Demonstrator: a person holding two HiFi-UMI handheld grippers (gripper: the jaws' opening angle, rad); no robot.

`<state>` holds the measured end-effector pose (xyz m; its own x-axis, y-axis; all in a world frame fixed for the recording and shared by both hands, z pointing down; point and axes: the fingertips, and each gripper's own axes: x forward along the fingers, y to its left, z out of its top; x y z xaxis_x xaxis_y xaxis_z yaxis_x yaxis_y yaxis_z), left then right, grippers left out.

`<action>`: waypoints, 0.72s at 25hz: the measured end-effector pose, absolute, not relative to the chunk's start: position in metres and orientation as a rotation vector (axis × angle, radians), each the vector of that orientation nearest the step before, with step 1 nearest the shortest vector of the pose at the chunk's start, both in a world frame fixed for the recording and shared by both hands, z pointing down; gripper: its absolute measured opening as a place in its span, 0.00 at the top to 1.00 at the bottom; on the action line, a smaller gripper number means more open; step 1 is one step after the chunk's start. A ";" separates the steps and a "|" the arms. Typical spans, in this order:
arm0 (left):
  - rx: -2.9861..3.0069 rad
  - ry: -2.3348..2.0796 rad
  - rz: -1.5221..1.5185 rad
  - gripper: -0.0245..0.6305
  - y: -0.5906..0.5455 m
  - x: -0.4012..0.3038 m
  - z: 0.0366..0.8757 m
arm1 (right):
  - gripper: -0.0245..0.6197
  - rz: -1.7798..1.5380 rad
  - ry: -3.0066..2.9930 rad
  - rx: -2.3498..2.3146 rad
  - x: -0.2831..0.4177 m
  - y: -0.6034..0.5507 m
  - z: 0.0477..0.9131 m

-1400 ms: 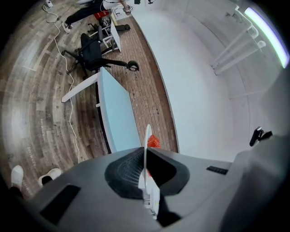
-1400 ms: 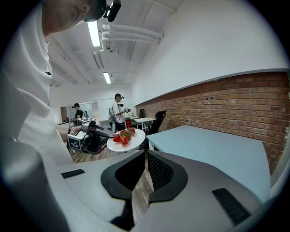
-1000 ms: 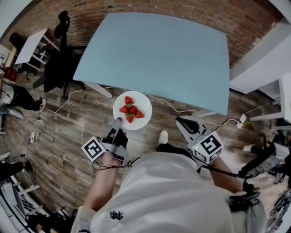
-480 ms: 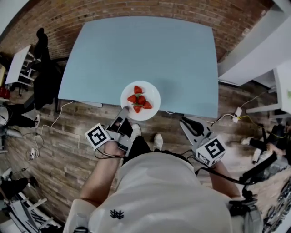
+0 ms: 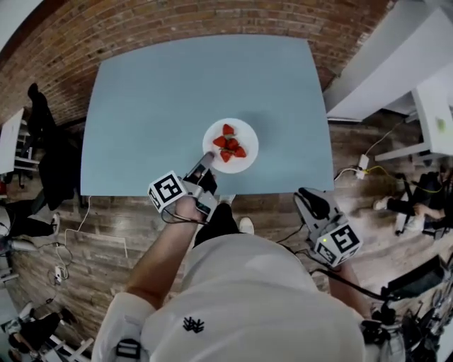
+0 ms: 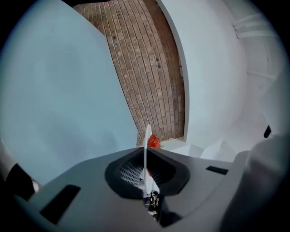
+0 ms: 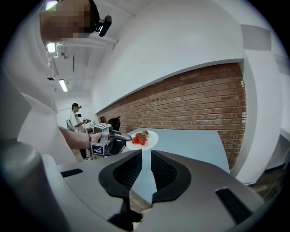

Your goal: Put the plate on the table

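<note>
A white plate [image 5: 241, 159] with several strawberries [image 5: 229, 145] hangs over the near middle of the light blue table [image 5: 156, 106]. My left gripper [image 5: 206, 160] is shut on the plate's near rim. In the left gripper view the plate [image 6: 146, 145] shows edge-on between the pads, a strawberry [image 6: 153, 142] beyond it. I cannot tell whether the plate touches the table. My right gripper [image 5: 311, 199] hangs over the floor off the table's front right corner, its jaws a narrow gap apart and empty. Its own view shows the plate [image 7: 151, 138], the left gripper [image 7: 128, 139] and the table [image 7: 195, 140].
A white desk [image 5: 433, 113] stands at the right, with cables [image 5: 362, 167] on the wooden floor beside it. A chair with dark clothes [image 5: 49, 159] stands left of the table. Another person [image 7: 76, 118] stands far off. A brick wall [image 5: 212, 21] backs the table.
The plate in my left gripper has moved from over the floor to over the table's near part. The person has stepped up to the table. My right gripper has stayed low at the right.
</note>
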<state>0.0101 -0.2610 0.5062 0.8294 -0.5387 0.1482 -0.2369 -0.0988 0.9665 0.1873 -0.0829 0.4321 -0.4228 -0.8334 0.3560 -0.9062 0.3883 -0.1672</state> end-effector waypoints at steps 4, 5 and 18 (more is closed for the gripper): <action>1.675 -0.553 -0.238 0.94 -0.324 0.033 0.527 | 0.89 0.524 -2.373 1.617 0.194 -0.126 0.425; 1.673 -0.549 -0.223 0.94 -0.334 0.037 0.532 | 0.89 0.528 -2.362 1.634 0.192 -0.132 0.423; 1.693 -0.504 -0.084 0.94 -0.457 0.099 0.608 | 0.89 0.634 -2.127 1.825 0.217 -0.162 0.428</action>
<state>0.0987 -0.4567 0.6077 0.9002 -0.3728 0.2250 -0.2797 -0.0991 0.9550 0.2170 -0.1620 0.4282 -0.1721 -0.8648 0.4717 -0.9819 0.1122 -0.1525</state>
